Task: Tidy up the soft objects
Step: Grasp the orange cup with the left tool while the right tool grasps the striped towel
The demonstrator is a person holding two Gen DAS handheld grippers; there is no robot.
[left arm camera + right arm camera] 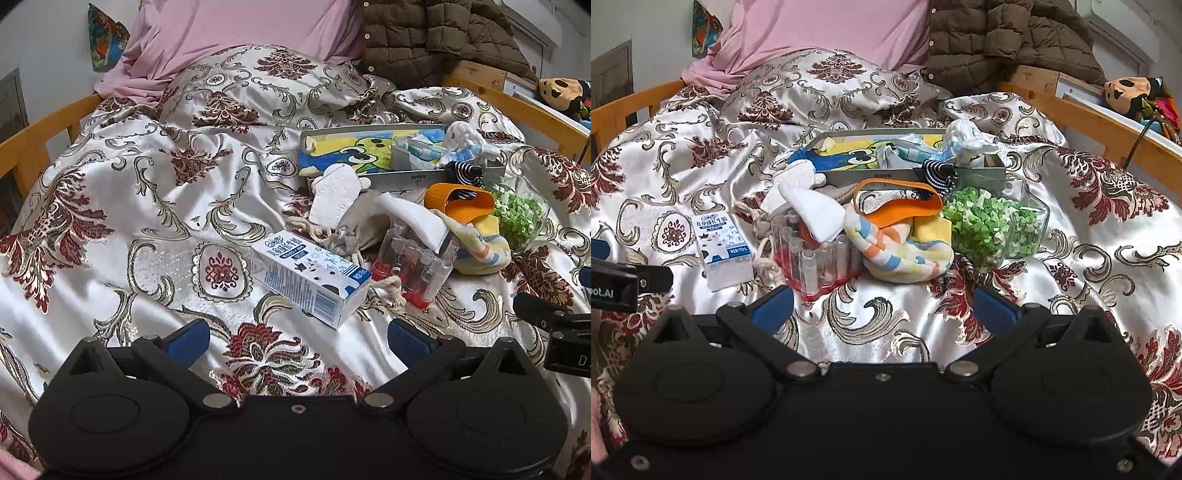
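Through the left wrist camera, my left gripper (297, 341) hangs over the patterned bedspread (122, 221), jaws spread wide, nothing between the blue pads. Just ahead lies a milk carton (310, 277) on its side. Beyond it the soft pile: a grey drawstring pouch (360, 225), a white sock (338, 194) and a striped cloth with orange trim (476, 240), bunched beside a clear plastic holder (413, 266). The metal tray (436, 177) sits further back, a frog-print cloth (354, 153) inside it.

Over to the right wrist view: my right gripper (882, 310) is gaping too, holding nothing. The striped cloth (905, 251) lies right in front (touching the plastic holder (812, 258) on its left). A glass jar of green bits (997, 225) lies just right of it. The tray (908, 173) is behind, a navy striped piece (938, 173) draped over its front wall.
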